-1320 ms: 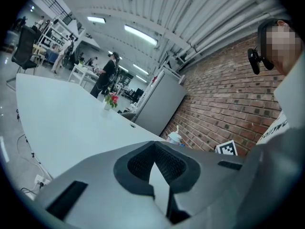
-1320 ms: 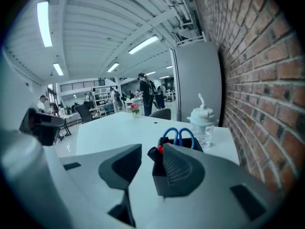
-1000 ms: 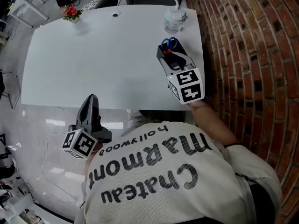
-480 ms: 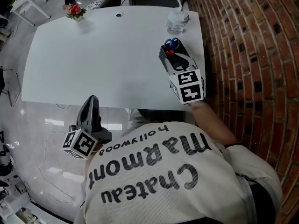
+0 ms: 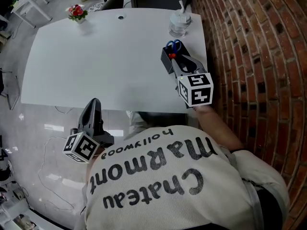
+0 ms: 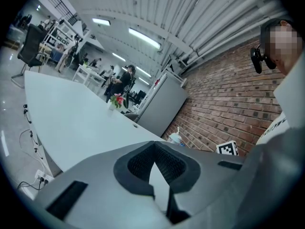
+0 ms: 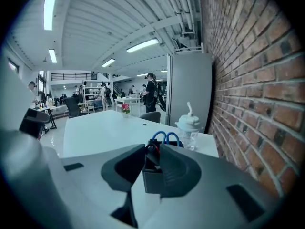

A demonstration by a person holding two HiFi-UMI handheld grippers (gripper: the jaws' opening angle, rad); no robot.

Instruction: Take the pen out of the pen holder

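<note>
R gripper [image 7: 153, 154] is tipped down at the pen holder [image 7: 152, 181]. Its jaws are closing w/ the pen [image 7: 151, 148] top betw. them, not yet pinched, prob. lined up for a straight pull. Holder stands on the table [image 5: 96, 56] by the brick-wall edge, blue scissors [image 7: 165, 136] behind the pen. L gripper [image 6: 153, 148] is closed on nothing and parked off the table's near edge, out of the way.

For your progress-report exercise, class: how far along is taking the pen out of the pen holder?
Done: the right gripper is at the pen holder. In hand: its jaws are closing round the red-topped pen, not yet gripping. To do: grip and lift it out. The left gripper is shut, off the table.
</note>
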